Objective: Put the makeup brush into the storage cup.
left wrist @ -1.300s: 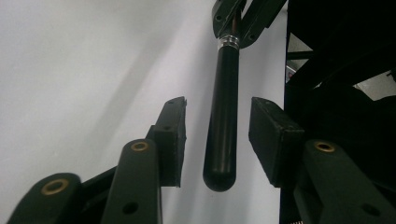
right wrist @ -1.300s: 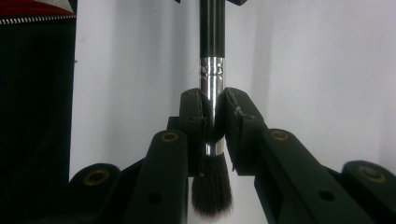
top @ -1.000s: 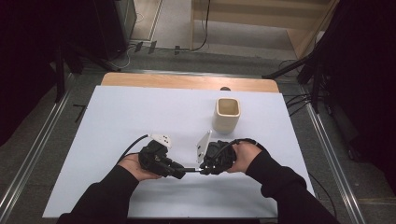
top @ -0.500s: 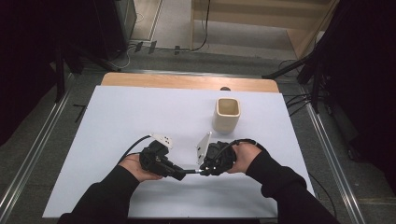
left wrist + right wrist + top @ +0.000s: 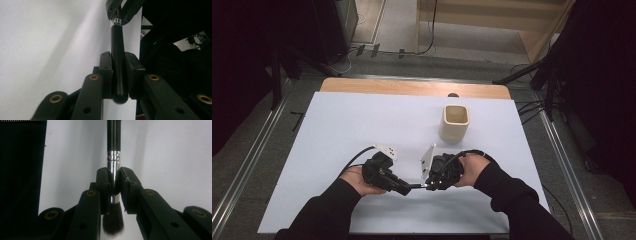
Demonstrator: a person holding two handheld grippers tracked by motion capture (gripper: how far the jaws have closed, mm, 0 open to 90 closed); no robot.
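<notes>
The brush [image 5: 117, 62] is held at both ends, low over the bench [image 5: 337, 130]. The left gripper [image 5: 117, 72] is closed on its black handle, and the right gripper [image 5: 115, 185] is closed on its silver collar. If one gripper is pulled or twisted, the brush could be bent or dropped. Both hands are kept low and close together, with the cup [image 5: 455, 121] at one o'clock.

On my feed: glossy black-handled brush [image 5: 118, 62] with silver metal ferrule, dark bristles; cream square ceramic cup [image 5: 455, 121]; plain white table sheet [image 5: 352, 125].
</notes>
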